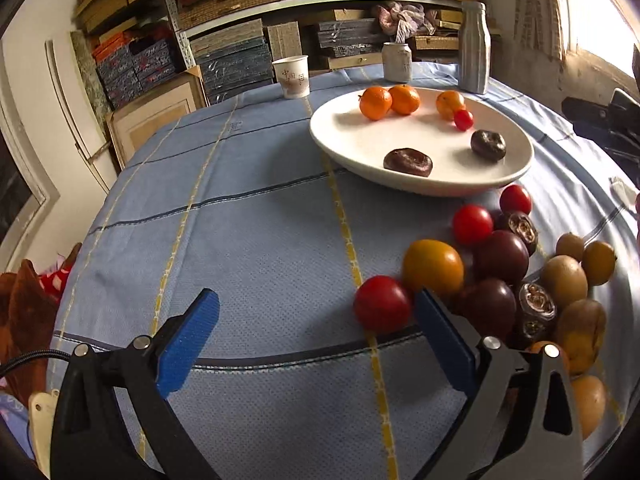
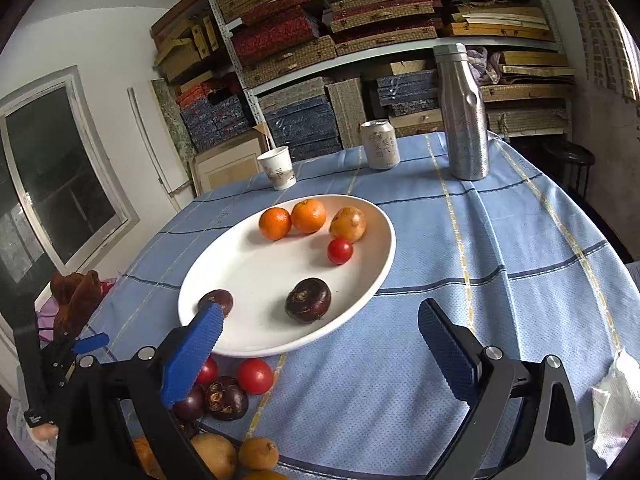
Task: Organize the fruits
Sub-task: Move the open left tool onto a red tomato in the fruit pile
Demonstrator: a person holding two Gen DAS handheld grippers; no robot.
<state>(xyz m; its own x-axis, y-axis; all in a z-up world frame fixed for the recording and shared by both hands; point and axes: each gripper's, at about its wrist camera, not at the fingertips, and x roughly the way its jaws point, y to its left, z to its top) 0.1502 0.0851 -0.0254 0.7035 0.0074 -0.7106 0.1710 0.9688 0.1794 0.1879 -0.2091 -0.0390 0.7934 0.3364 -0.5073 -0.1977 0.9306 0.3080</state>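
**Both tongs released over the fruit bench**

Left tongs (image 1: pixel 316 312), blue-padded on black arms, stand spread wide with nothing gripped; a round red tomato (image 1: pixel 382 307) lies just beside the inner face of the right-hand pad. Right tongs (image 2: pixel 320 328) are likewise released and empty, their left pad overlapping the near rim of the plate in the right wrist view.

Largest in the scene, the bench (image 1: pixel 256 240) is covered with a light blue cloth crossed by dark blue and yellow lines. Behind it stands a metal shelf (image 2: pixel 360 52) stacked with woven and patterned boxes.

On the bench, right of centre in the left wrist view, sits a wide white oval plate (image 1: pixel 360 148). It holds two small round oranges (image 1: pixel 390 101) at its far side, a yellow-orange fruit (image 1: pixel 449 103) right of them, a small red cherry tomato (image 1: pixel 463 119) touching that fruit, and two dark purple-brown fruits (image 1: pixel 408 162) nearer.

Near and right of the plate, a loose heap of fruit (image 1: pixel 520 272) lies on the cloth: red tomatoes, dark purple fruits, brown and yellow ones, packed against each other.

At the far edge stand a tall dented silver metal bottle (image 2: pixel 463 120), a pale drinks can (image 2: pixel 379 145) left of it, and a white paper cup (image 2: pixel 277 168) further left.
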